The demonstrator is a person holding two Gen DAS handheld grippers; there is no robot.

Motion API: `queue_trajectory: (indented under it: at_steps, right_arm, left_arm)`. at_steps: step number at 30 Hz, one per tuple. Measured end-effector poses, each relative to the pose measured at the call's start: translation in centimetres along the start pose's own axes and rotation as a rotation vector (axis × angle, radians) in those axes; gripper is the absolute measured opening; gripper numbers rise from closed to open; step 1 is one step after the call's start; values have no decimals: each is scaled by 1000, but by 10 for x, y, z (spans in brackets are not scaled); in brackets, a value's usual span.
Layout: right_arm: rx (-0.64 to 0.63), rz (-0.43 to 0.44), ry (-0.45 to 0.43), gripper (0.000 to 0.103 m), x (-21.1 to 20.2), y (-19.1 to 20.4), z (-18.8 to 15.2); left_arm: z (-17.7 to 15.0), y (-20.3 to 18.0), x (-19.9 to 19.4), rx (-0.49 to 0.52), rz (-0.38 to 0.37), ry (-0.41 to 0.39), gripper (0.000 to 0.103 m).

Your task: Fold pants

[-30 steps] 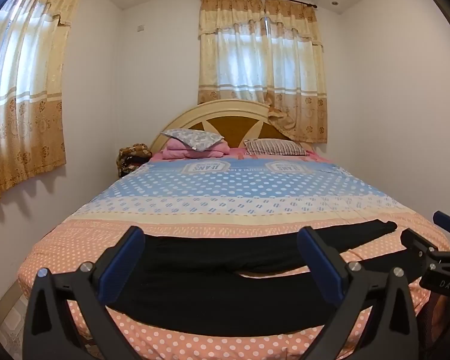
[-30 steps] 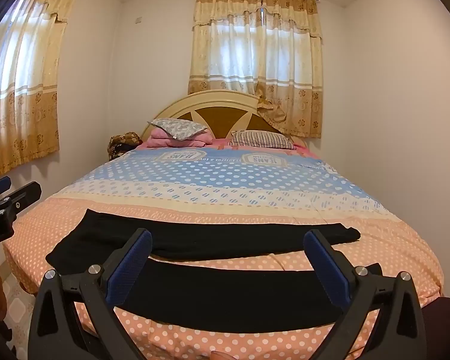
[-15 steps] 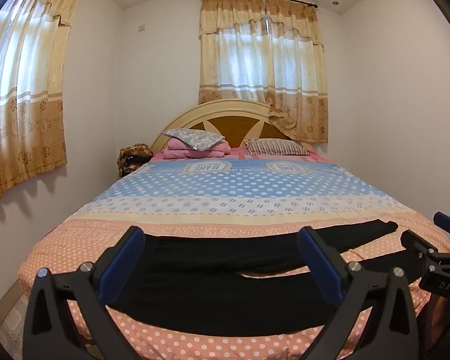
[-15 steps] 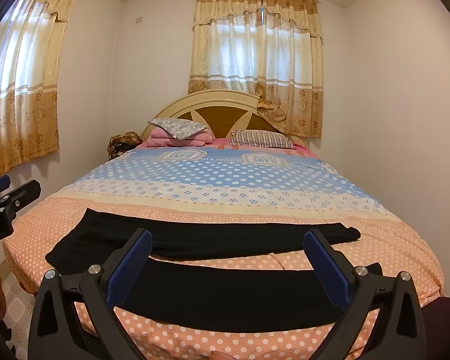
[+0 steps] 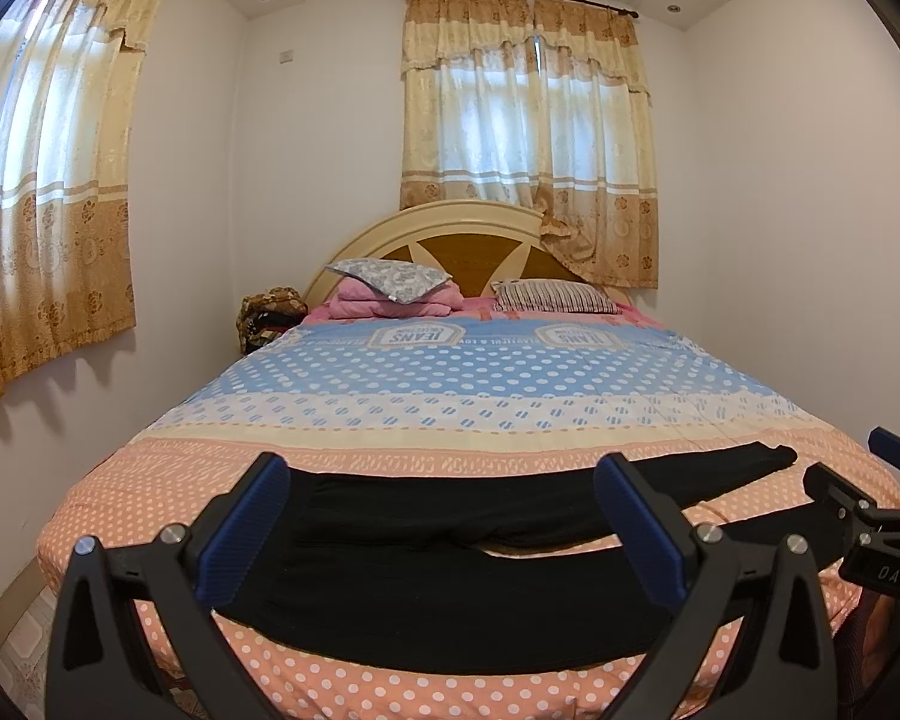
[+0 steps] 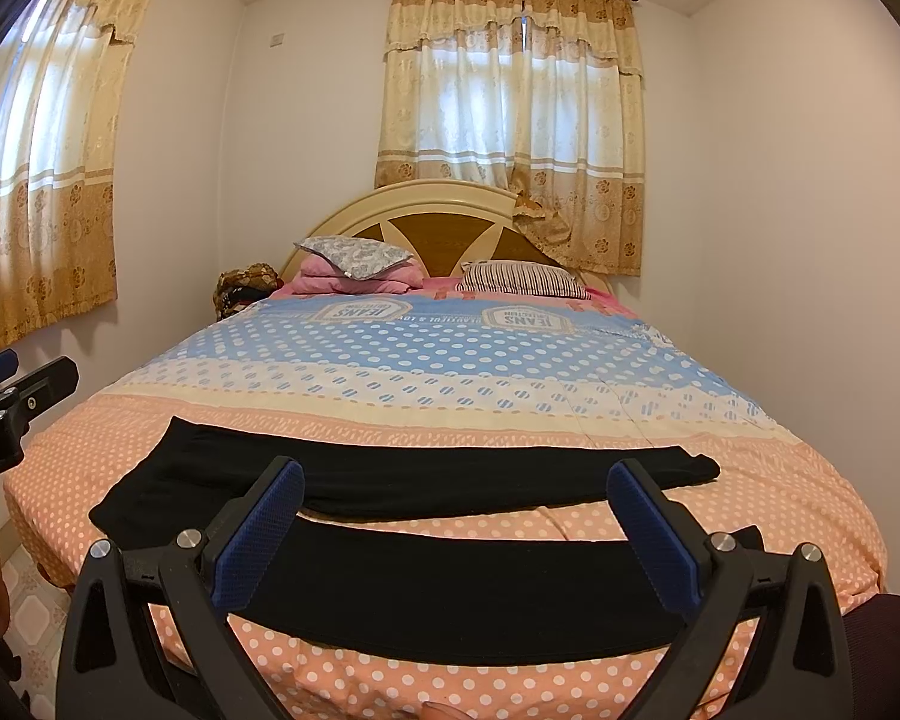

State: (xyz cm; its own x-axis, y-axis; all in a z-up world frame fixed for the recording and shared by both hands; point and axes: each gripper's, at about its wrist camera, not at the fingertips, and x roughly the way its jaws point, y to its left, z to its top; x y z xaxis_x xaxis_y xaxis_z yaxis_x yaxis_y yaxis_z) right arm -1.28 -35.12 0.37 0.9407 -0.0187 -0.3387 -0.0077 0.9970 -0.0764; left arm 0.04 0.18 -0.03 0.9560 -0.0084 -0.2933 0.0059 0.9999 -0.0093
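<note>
- A pair of black pants point(image 6: 390, 540) was seen spread flat across the foot of the bed point(image 6: 450, 360), on the peach polka-dot band of the bedspread point(image 6: 780, 516).
- The waist end was placed toward the left side of the bed and the leg ends toward the right; the two legs were laid apart in a narrow V, with a strip of bedspread shown between them.
- No fold was visible in the garment, so the task was judged to be at its very start: nothing had been done beyond the laying-out.
- The left gripper point(image 5: 450, 534) was held above the near edge of the pants, over the waist and seat area, its blue-padded fingers point(image 5: 252, 534) spread wide with nothing between them.
- The right gripper point(image 6: 462, 534) was held likewise over the legs, its fingers point(image 6: 654, 540) wide apart and empty; no contact with the cloth was shown in either view.
- The whole folding was judged to be left: one leg to be brought over the other, then the length to be doubled once or twice.
- Pillows point(image 5: 390, 279) and folded pink bedding were seen well apart from the pants, at the headboard point(image 5: 450, 240).
</note>
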Motion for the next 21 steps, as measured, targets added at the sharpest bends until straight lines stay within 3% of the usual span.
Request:
queue_trajectory:
  at_steps: [21]
  right_arm:
    - [-5,-5,2,102,-1,0,1]
  left_arm:
    - [0,5,1,-10,1,0,103]
